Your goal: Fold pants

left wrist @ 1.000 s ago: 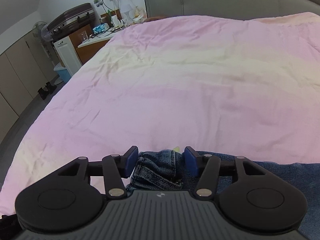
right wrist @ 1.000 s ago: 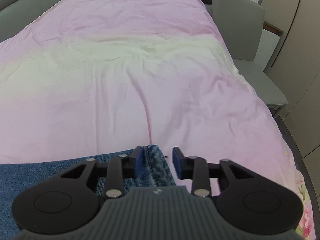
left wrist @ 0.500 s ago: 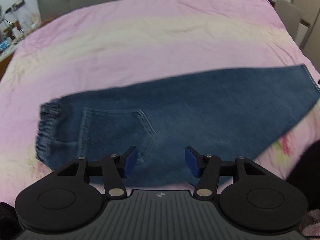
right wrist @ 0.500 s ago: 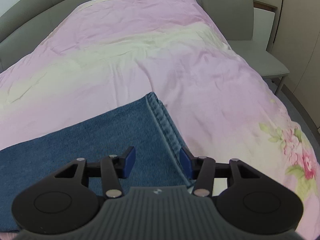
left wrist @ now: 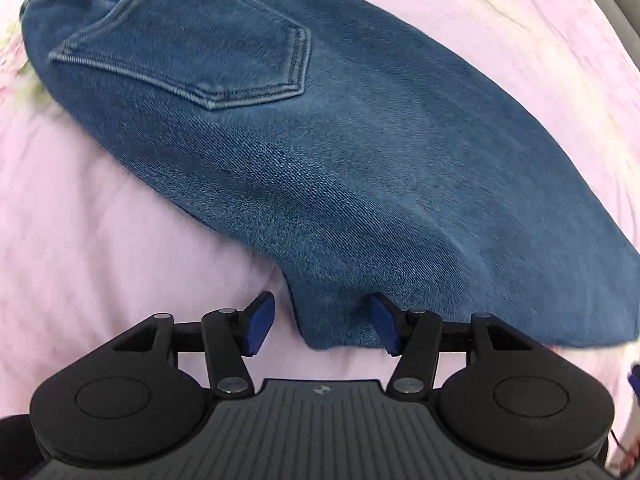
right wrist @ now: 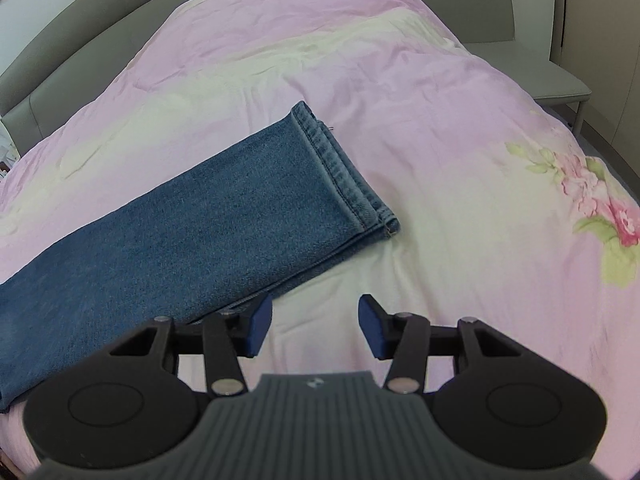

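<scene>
Blue jeans (left wrist: 320, 140) lie flat on the pink duvet (left wrist: 100, 240), folded leg on leg, back pocket (left wrist: 208, 40) up and waistband at the top left. My left gripper (left wrist: 322, 322) points steeply down and is open; the crotch tip of the jeans lies between its blue pads, which do not press on it. In the right wrist view the stacked legs (right wrist: 200, 232) run from lower left to the hem (right wrist: 344, 176). My right gripper (right wrist: 315, 322) is open over bare duvet, its left finger (right wrist: 260, 320) just beside the legs' near edge.
A grey padded headboard (right wrist: 60, 72) borders the far side of the bed. A grey chair (right wrist: 540, 60) stands beside the bed at the right. The duvet (right wrist: 440, 120) has a floral print (right wrist: 600, 200) near its right edge.
A second ago the waistband sat between my left fingers and the hem between my right ones. Both grippers have drawn back; the jeans now lie spread out, and the left one has tipped down.
</scene>
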Tool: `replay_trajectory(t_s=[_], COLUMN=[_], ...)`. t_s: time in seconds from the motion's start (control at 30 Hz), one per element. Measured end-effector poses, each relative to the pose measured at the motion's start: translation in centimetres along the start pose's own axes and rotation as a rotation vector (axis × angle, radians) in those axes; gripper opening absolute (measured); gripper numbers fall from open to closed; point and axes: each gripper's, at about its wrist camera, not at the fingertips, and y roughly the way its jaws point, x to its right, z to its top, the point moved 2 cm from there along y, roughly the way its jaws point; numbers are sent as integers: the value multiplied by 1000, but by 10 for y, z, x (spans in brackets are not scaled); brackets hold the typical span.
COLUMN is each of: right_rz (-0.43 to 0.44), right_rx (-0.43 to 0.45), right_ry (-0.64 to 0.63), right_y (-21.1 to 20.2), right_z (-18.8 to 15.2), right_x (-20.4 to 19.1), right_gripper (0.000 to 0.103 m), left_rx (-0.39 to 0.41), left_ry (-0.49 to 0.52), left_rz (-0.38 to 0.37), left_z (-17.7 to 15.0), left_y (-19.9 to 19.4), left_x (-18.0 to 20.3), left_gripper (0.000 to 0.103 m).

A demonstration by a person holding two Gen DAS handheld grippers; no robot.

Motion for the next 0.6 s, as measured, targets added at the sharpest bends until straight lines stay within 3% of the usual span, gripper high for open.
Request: replay_trajectory(t_s=[0.07, 0.17, 0.23, 0.33, 0.47, 0.6], right_rz=[15, 39, 61, 100, 171, 181], right_rx=[4, 22, 41, 62, 60, 70], right_ry=[26, 81, 141, 284, 438, 576], right_y=[2, 6, 10, 20, 40, 64], right_z=[-2, -3, 0, 6, 12, 15], right_x=[7, 17, 26, 44, 62, 75], right_gripper=[45, 45, 45, 46, 48, 50], left_rx=[26, 65, 106, 168, 216, 215], left_ry=[-41, -60, -56, -69, -123, -85], left_rz=[4, 4, 6, -25, -133, -110], left_z=[-3, -9, -12, -14, -11, -7], left_y=[9, 13, 8, -11, -44, -58], left_x=[4, 8, 10, 9, -3, 3], left_gripper=[64, 53, 38, 24, 18, 16])
